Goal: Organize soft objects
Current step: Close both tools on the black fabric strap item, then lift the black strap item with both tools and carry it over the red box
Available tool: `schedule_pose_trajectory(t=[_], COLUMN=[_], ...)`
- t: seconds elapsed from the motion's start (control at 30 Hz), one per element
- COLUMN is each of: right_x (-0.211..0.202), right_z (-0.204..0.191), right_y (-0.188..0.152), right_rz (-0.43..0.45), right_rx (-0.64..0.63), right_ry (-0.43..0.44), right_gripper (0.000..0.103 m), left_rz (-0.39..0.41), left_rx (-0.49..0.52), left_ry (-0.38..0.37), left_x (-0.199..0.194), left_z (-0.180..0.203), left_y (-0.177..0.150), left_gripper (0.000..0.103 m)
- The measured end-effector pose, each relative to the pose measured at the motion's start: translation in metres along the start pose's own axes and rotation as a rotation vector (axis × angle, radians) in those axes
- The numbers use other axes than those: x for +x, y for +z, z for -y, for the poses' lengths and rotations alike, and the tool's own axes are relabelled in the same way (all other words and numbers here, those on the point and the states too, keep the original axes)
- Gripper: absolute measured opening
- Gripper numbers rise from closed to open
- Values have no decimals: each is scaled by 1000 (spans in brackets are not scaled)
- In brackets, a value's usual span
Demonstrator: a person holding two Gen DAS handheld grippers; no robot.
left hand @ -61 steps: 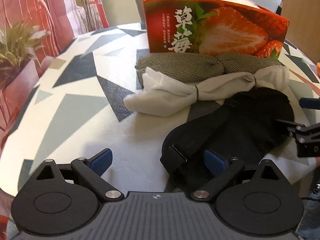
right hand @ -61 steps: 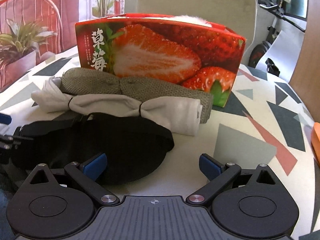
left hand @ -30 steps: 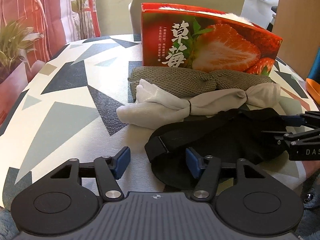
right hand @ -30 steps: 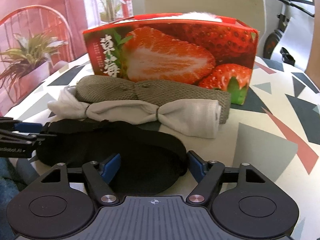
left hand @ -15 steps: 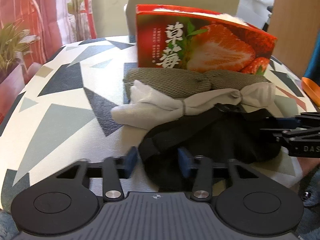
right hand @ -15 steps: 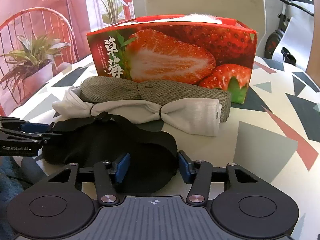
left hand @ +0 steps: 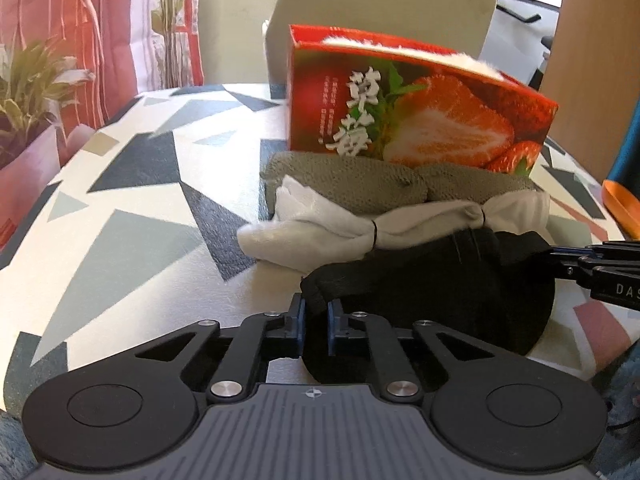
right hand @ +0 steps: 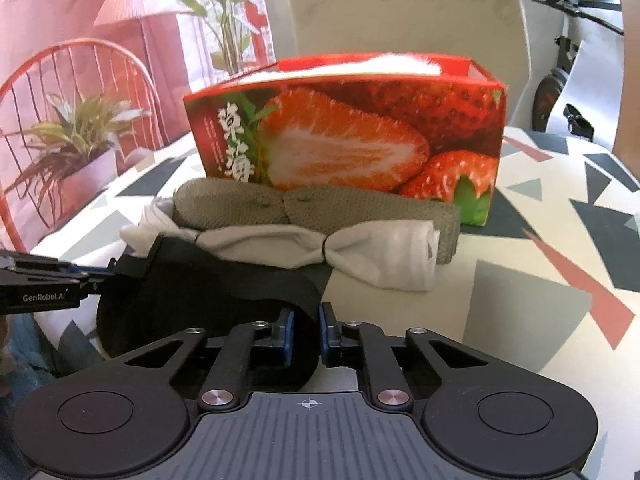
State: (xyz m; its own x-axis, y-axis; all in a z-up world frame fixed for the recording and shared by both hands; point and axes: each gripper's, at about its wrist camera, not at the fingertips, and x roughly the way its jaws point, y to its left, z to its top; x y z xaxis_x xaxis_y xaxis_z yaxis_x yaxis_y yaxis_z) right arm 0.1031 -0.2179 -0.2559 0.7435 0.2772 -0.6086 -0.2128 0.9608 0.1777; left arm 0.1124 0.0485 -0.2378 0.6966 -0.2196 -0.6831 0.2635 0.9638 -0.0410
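Observation:
A black sleep mask (left hand: 448, 292) lies bunched at the table's near edge, also in the right wrist view (right hand: 208, 292). My left gripper (left hand: 314, 322) is shut on its left end. My right gripper (right hand: 306, 330) is shut on its right end, and shows from the side in the left wrist view (left hand: 600, 264). Behind the mask lie a tied white cloth bundle (left hand: 320, 220) (right hand: 380, 252) and a grey-green knit roll (left hand: 360, 180) (right hand: 320, 204). A red strawberry box (left hand: 408, 116) (right hand: 352, 132) stands behind them, open on top with white fluff inside.
The table (left hand: 132, 220) has a white top with grey, dark and pink triangles. A beige chair (right hand: 408, 12) stands behind the box. A potted plant (right hand: 76, 152) and a red wire chair are at the left. An orange object (left hand: 620, 208) sits at the right edge.
Both grippers have closed from wide open onto the two ends of the black mask. The mask has bunched up between them and lifted slightly.

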Motion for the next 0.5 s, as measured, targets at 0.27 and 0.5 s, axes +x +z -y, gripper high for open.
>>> schedule_pose_trajectory(t=[0.27, 0.5], right_x=[-19, -27], right_z=[8, 4], right_y=[8, 11], right_rz=[101, 141], right_rx=[38, 26], right_ry=[-21, -19], right_gripper=[6, 6], left_rz=[89, 150], left_rx=[-29, -31], left_ry=[1, 18], left_x=[-16, -25], left_z=[-4, -2], left_y=[5, 8], left_gripper=[8, 8])
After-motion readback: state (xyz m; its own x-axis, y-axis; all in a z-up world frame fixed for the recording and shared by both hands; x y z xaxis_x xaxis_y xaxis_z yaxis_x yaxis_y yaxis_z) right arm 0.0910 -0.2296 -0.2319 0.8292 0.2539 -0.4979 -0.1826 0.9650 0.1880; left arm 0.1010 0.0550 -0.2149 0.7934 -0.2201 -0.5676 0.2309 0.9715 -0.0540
